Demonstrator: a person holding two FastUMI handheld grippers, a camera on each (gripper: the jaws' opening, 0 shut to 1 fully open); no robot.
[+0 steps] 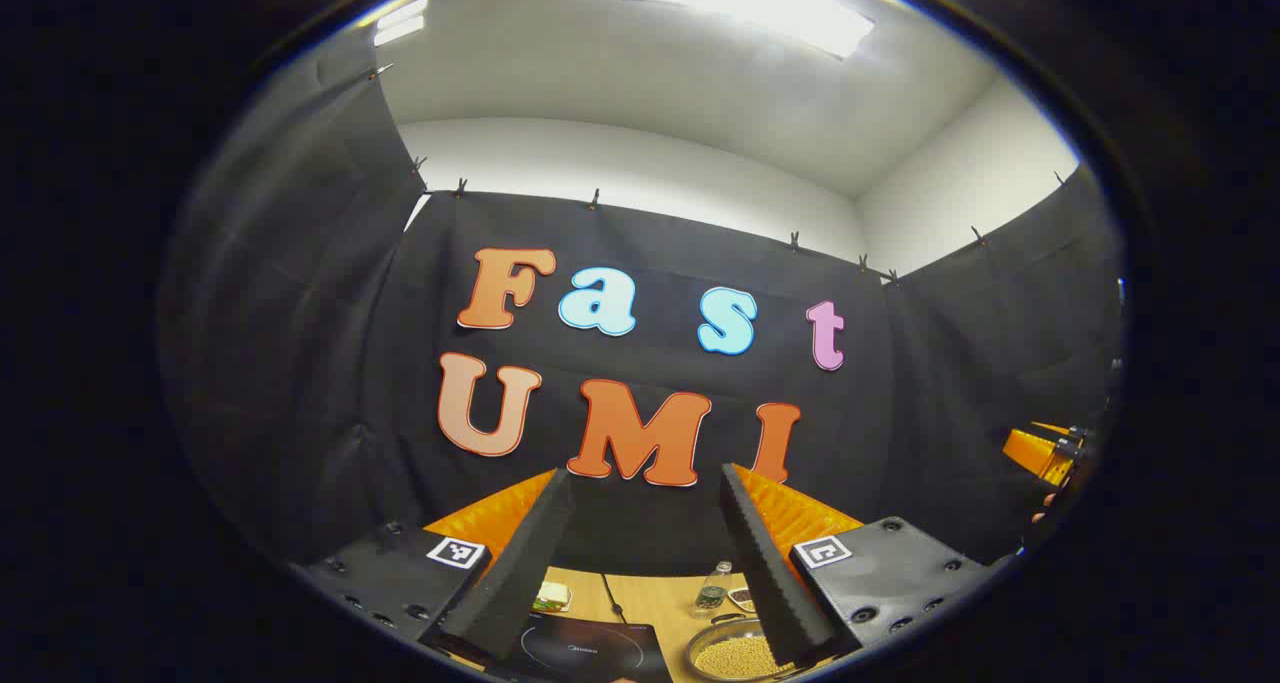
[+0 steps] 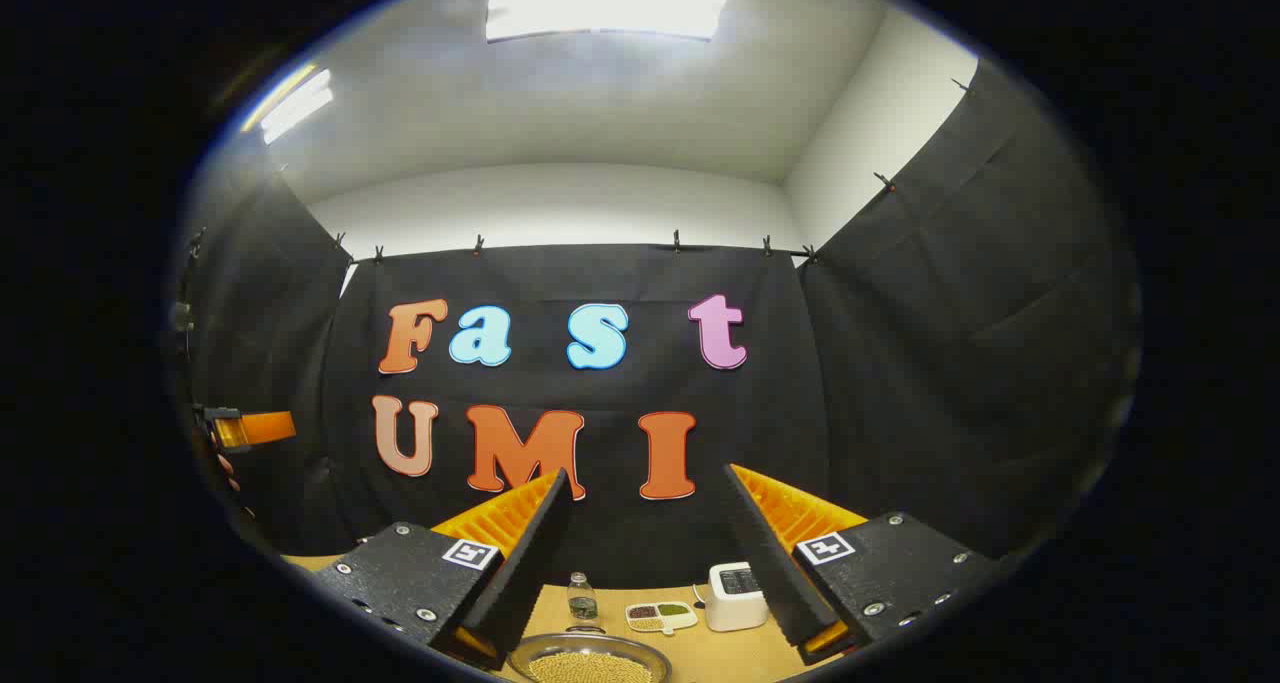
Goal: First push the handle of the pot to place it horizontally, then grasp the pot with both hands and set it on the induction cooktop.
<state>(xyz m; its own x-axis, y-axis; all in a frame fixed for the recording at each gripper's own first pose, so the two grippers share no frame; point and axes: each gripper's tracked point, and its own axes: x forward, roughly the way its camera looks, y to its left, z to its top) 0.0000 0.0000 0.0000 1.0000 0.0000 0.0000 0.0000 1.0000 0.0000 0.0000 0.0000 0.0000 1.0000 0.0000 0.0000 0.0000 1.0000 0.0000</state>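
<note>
Claws raised above the tabletop, nothing gripped yet.

Induction cooktop (image 1: 590, 648) lies dark and flat at the left of the tabletop (image 1: 650, 603) in the left gripper view, with nothing standing on it as far as I can see; just right of it sits the pot (image 1: 735, 653), a shallow metal pan full of pale beans, its handle too little in sight to judge. The left claw (image 1: 645, 553) hangs high with its fingers spread apart and empty. In the right gripper view the pot's rim shows at the bottom edge, a small bottle (image 2: 581, 595), a divided dish (image 2: 661, 616) and a white box (image 2: 735, 595) behind it, and the right claw (image 2: 650, 553) likewise gapes wide on nothing. I judge both steps remain: the handle push, then the two-handed lift.
</note>
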